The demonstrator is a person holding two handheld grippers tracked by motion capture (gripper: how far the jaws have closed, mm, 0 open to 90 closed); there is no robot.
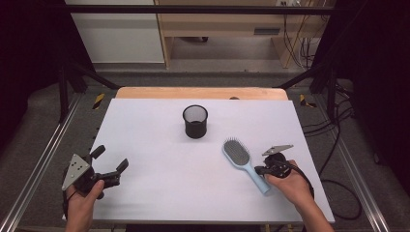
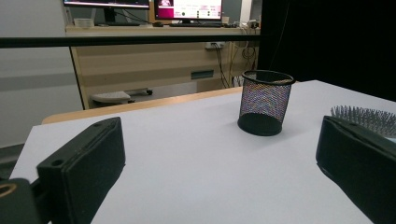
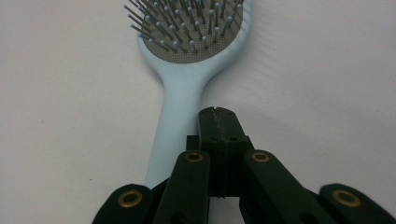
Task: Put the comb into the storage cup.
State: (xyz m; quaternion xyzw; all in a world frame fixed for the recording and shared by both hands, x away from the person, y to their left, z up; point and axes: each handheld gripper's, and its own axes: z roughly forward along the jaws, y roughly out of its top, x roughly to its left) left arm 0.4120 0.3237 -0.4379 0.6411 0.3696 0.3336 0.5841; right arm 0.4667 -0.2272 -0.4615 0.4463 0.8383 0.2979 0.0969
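Note:
A light blue hairbrush (image 1: 240, 158) lies bristles up on the white table (image 1: 159, 145), right of the middle, with its handle pointing toward the front right. My right gripper (image 1: 259, 170) is shut, its jaws pressed together with nothing between them. In the right gripper view the closed tips (image 3: 218, 115) sit at the right edge of the hairbrush (image 3: 187, 70) handle. A black mesh cup (image 1: 195, 121) stands upright at the centre back. My left gripper (image 1: 111, 158) rests open at the front left, and its wide-set jaws (image 2: 219, 158) frame the mesh cup (image 2: 265, 102).
The table's wooden back edge (image 1: 200, 93) faces a desk and floor beyond. Metal rails (image 1: 43, 154) run along both sides. Cables (image 1: 338, 145) lie on the floor at the right. A dark bar (image 2: 126, 41) crosses the left gripper view.

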